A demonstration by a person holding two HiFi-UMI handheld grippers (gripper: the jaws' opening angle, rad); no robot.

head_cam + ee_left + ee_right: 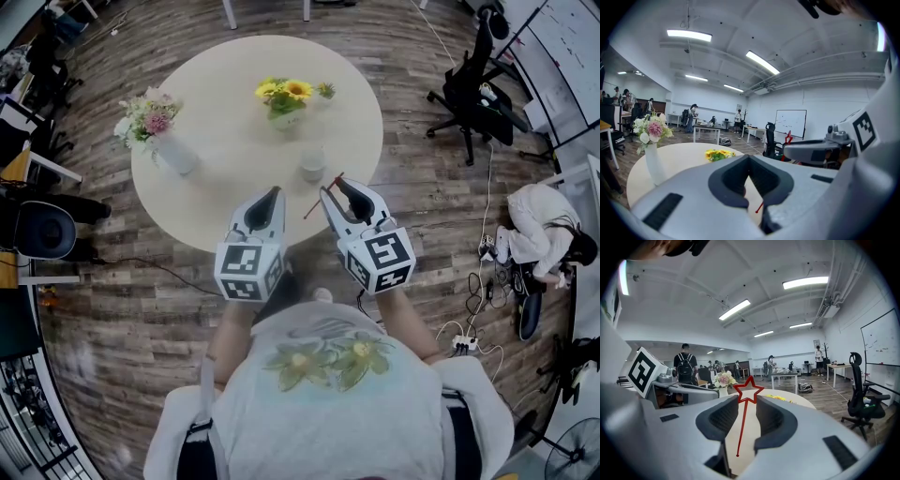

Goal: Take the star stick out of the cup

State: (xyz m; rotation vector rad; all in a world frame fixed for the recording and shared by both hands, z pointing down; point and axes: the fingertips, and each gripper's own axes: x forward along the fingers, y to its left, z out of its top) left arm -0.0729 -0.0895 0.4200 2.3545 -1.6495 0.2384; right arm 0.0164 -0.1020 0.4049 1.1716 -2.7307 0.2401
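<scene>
My right gripper (pixel 333 185) hangs over the near edge of the round table (pixel 234 94), shut on the red star stick (pixel 323 195), which is lifted clear of the white cup (pixel 312 164) just beyond. In the right gripper view the stick (pixel 748 390) runs between the jaws of the right gripper (pixel 743 404), star on top and lower end free. My left gripper (pixel 275 192) is beside it to the left, jaws together and holding nothing. The left gripper view shows the left gripper (pixel 749 159) closed, the stick's end (pixel 760 206) below it and the right gripper's body at the right.
On the table stand a vase of pink and white flowers (pixel 155 127) at the left and a pot of yellow flowers (pixel 284 96) at the back. A black office chair (pixel 473 94) stands to the right. A person (pixel 539 225) sits on the floor there among cables.
</scene>
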